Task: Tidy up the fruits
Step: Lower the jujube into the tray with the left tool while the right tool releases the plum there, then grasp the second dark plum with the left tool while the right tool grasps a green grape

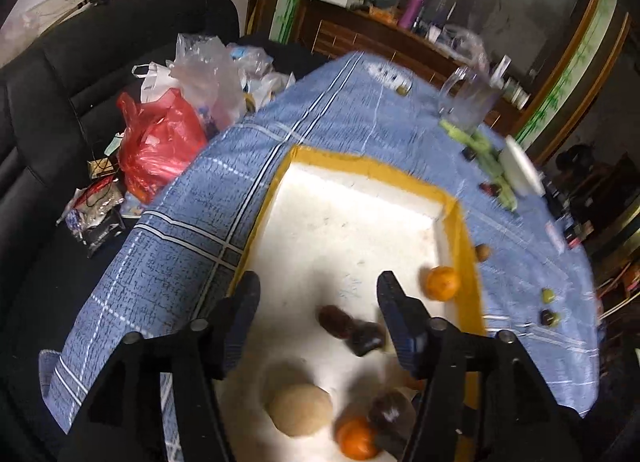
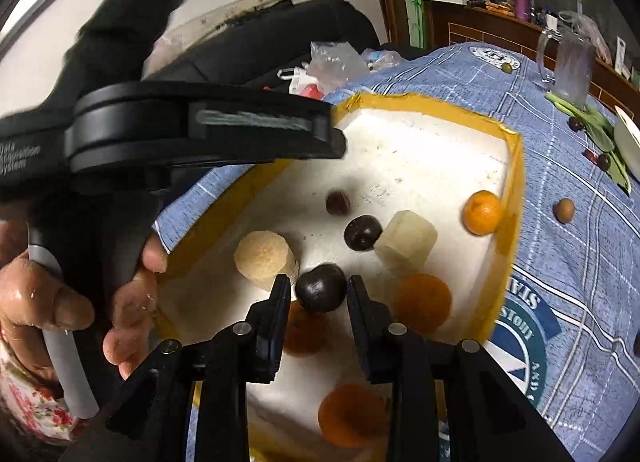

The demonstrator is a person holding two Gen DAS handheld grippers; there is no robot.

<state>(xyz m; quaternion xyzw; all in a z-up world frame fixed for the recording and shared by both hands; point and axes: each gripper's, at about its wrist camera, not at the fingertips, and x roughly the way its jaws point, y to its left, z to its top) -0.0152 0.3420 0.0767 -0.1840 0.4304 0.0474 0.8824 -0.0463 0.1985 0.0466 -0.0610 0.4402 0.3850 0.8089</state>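
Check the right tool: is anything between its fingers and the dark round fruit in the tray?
Nothing visible blocks it. The dark round fruit sits between the right tool fingertips over the white tray floor; whether the pads touch it is unclear. The beige chunk lies just left, outside the fingers.

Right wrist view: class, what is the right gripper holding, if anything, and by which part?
A dark round fruit sits between the fingertips of the right gripper, flanked at its two sides; whether they actually pinch it cannot be told.
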